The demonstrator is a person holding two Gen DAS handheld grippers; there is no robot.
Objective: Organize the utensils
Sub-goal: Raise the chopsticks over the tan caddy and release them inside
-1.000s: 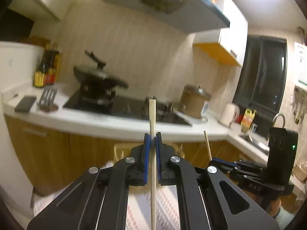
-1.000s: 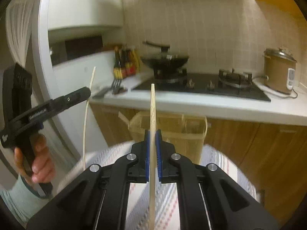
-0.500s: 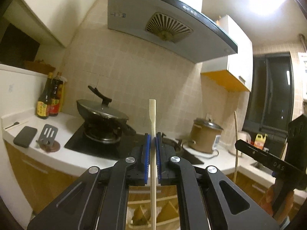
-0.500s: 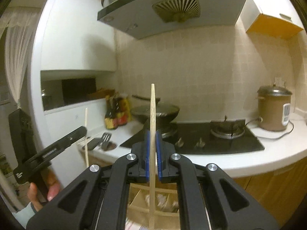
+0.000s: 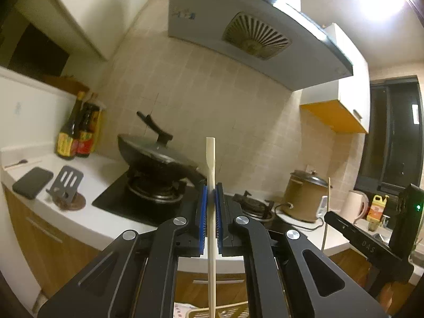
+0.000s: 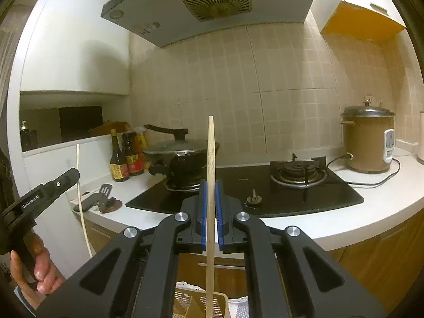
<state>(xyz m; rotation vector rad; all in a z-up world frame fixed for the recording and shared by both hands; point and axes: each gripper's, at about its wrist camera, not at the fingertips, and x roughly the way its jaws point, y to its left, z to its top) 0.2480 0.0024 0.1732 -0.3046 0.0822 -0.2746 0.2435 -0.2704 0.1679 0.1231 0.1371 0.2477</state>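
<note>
My left gripper [image 5: 210, 189] is shut on a pale flat-ended utensil handle [image 5: 210, 159] that stands upright between the blue pads. My right gripper [image 6: 210, 185] is shut on a wooden chopstick [image 6: 211, 143], also upright. Each gripper shows in the other's view: the right one [image 5: 328, 214] at the far right with its stick, the left one [image 6: 75, 172] at the left with its pale stick [image 6: 79, 185]. Both are raised in front of the kitchen counter. A woven utensil basket [image 6: 185, 299] peeks in below, and its rim also shows in the left wrist view [image 5: 228, 311].
A white counter [image 6: 344, 228] holds a black gas hob [image 6: 265, 193] with a lidded wok [image 6: 180, 151], sauce bottles [image 6: 124, 159], a phone [image 5: 33, 181] and stand [image 5: 66, 185], and a brown rice cooker [image 6: 368, 143]. A range hood [image 6: 206, 8] hangs above.
Both grippers have lifted and tilted upward, still holding their sticks. The view rose from the basket and striped cloth to the counter, hob and range hood.
</note>
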